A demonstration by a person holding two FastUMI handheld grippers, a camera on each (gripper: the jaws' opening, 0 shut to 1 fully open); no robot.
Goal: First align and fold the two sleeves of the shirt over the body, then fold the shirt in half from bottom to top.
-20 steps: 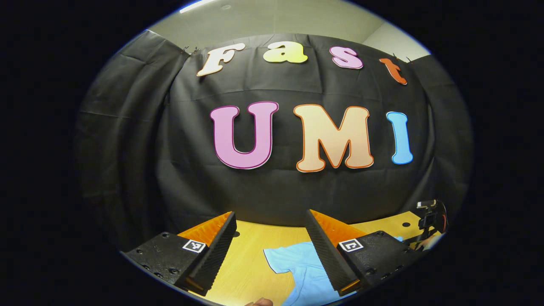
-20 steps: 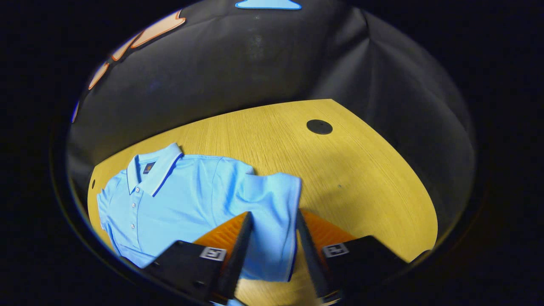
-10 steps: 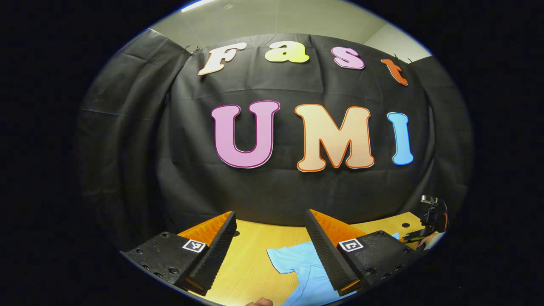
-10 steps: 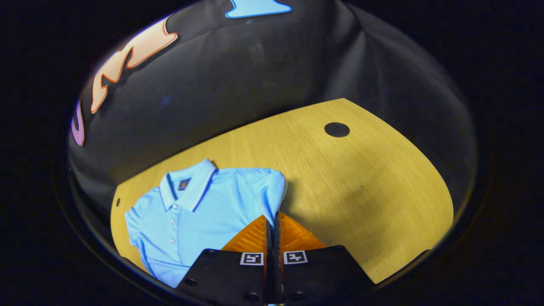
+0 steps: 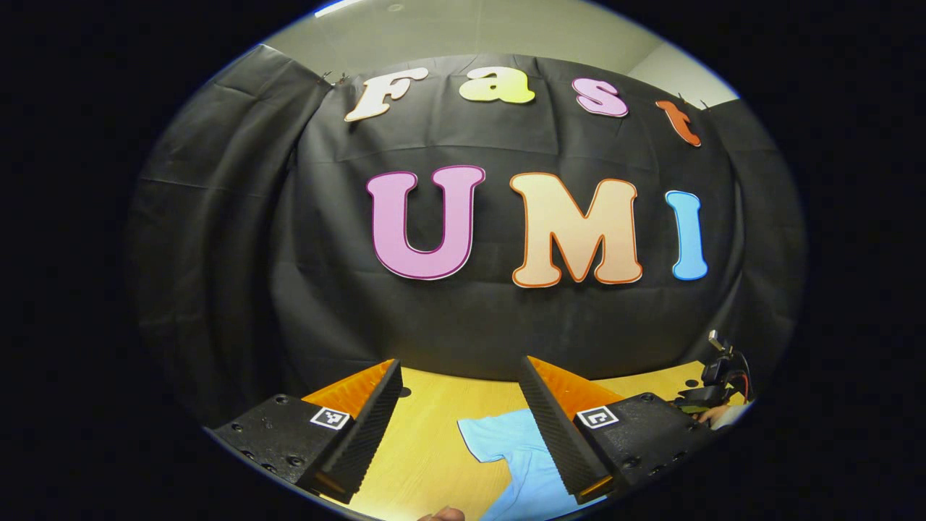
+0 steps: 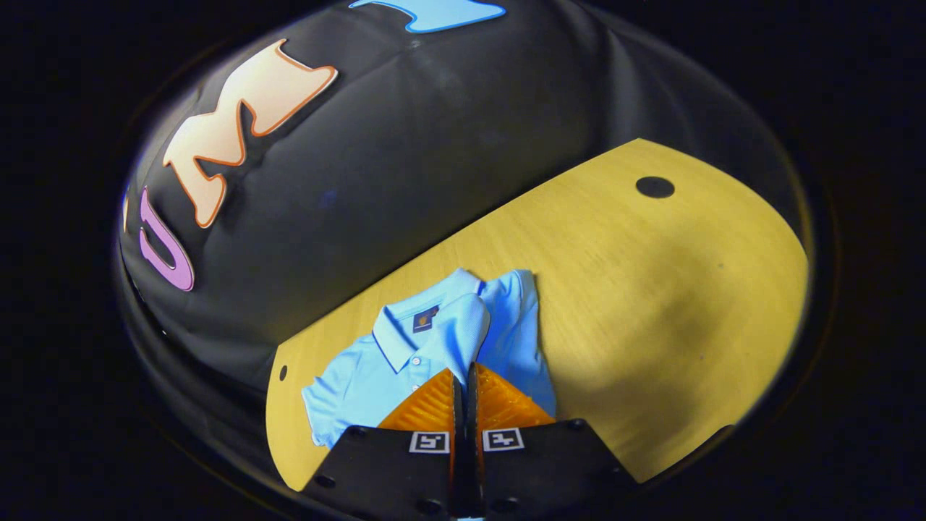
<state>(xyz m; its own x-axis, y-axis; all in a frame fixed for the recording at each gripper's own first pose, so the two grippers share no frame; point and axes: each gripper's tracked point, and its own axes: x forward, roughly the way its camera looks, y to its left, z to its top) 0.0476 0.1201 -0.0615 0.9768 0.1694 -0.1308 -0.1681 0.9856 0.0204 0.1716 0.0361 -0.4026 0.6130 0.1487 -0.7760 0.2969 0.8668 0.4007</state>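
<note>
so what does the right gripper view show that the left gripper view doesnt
Right gripper view: the shirt's collar and button placket, and the right gripper shut on a sleeve folded over the chest.

Left gripper view: the left gripper open above the table, with the other sleeve lying flat between its fingers.

Both: the blue shirt and the wooden table.

light: overhead, a bright strip on the ceiling in the left gripper view | table evenly lit, 1 soft broad shadow right of the shirt | wall cloth dim, faint sheen | focus: sharp at centre | edges: strong fisheye bending, slight smear near rims
</note>
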